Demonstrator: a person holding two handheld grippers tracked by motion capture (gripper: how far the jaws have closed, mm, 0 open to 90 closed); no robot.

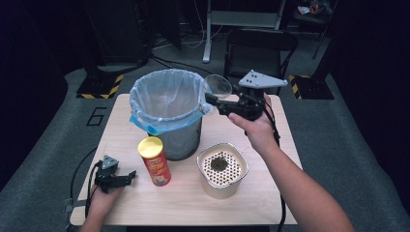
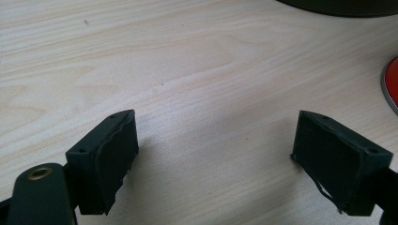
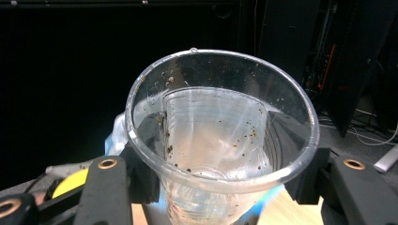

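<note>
My right gripper [image 1: 212, 99] is shut on a clear plastic cup [image 1: 218, 85], held in the air just right of the rim of the grey bin [image 1: 167, 104] with its blue liner. In the right gripper view the cup [image 3: 220, 136] sits between both jaws, mouth toward the camera, with dark specks stuck to its inner wall. My left gripper [image 1: 130, 178] rests on the table's front left and stands open; its pads [image 2: 112, 159] have only bare wood between them. A red chip can with a yellow lid [image 1: 153, 161] stands just right of it.
A beige tub with a perforated insert and a dark clump on it [image 1: 221, 169] sits on the wooden table [image 1: 261, 203] at front centre-right. A black chair [image 1: 258, 48] and striped floor stands lie beyond the far edge.
</note>
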